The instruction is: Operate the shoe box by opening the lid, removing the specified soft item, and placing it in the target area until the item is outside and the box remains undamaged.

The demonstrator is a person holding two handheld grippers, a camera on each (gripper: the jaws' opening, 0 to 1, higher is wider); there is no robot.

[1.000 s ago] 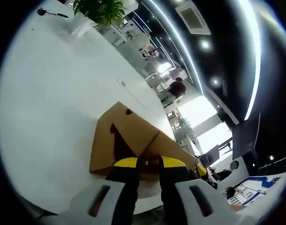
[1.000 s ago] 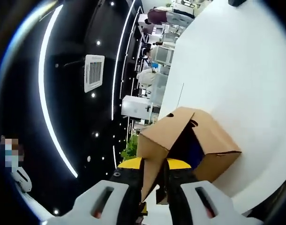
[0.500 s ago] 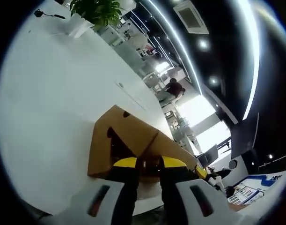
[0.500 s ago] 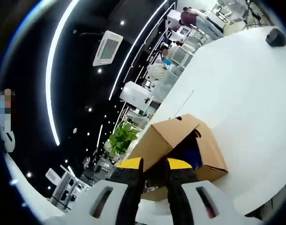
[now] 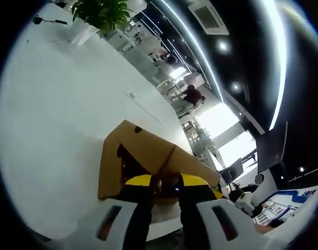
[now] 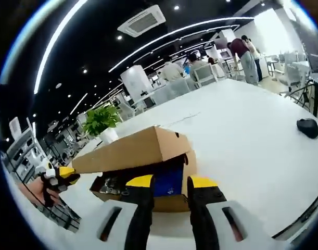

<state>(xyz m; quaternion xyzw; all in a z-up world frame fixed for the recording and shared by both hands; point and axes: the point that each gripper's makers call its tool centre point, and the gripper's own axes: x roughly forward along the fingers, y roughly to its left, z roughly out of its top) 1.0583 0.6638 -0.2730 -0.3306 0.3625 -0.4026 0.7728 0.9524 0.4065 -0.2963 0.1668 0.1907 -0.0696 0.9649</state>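
While the white table (image 6: 263,135) bears it, the shoe box (image 6: 164,195) sits with its lid (image 6: 130,151) propped up, presumably to expose the blue soft item (image 6: 169,182) still inside. The left gripper (image 5: 165,183) grips the lid edge, jaws narrow; the right gripper (image 6: 169,183) faces the opening, jaws parted, apparently empty

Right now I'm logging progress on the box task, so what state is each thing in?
shoe box: on the white table, undamaged as far as visible.
lid: raised, box open.
blue item: inside the box.
left tool: shut on the lid's edge.
right tool: jaws apart at the box opening, holding nothing.
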